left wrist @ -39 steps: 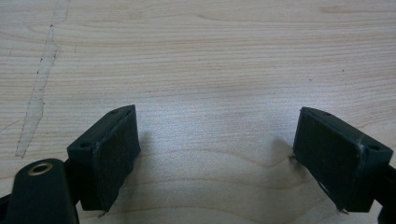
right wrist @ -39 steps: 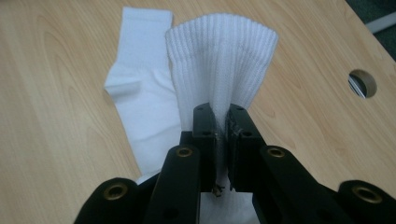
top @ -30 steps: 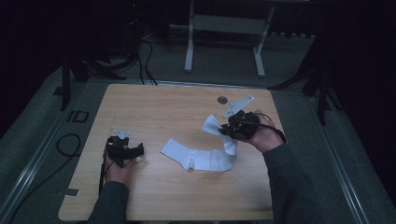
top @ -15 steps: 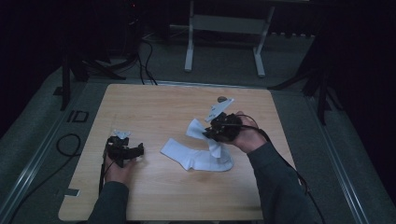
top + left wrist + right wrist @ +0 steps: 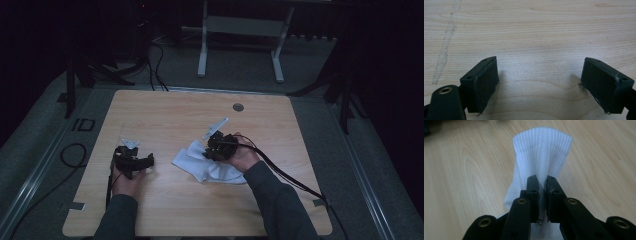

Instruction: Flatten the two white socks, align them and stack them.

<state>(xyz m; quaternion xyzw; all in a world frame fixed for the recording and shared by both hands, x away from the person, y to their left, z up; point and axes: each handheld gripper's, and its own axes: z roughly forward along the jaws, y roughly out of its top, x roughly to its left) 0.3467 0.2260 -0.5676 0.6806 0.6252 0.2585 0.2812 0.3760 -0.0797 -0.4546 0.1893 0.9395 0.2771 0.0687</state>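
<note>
A white ribbed sock (image 5: 210,167) lies folded over on the wooden table (image 5: 165,112) near its middle. My right gripper (image 5: 214,148) is shut on the sock (image 5: 541,157), whose ribbed cuff end sticks out beyond the closed jaws over the tabletop. My left gripper (image 5: 147,161) rests at the table's left front, apart from the sock. Its jaws stand wide open (image 5: 540,80) over bare wood with nothing between them.
A small round dark grommet (image 5: 238,107) sits near the table's far edge. Black cables (image 5: 285,172) trail from the right gripper across the table's right front. A metal stand (image 5: 240,37) and floor cables lie beyond the table.
My right gripper has carried the sock's end leftward and down toward the sock's other half, folding it over. The left gripper has stayed in place.
</note>
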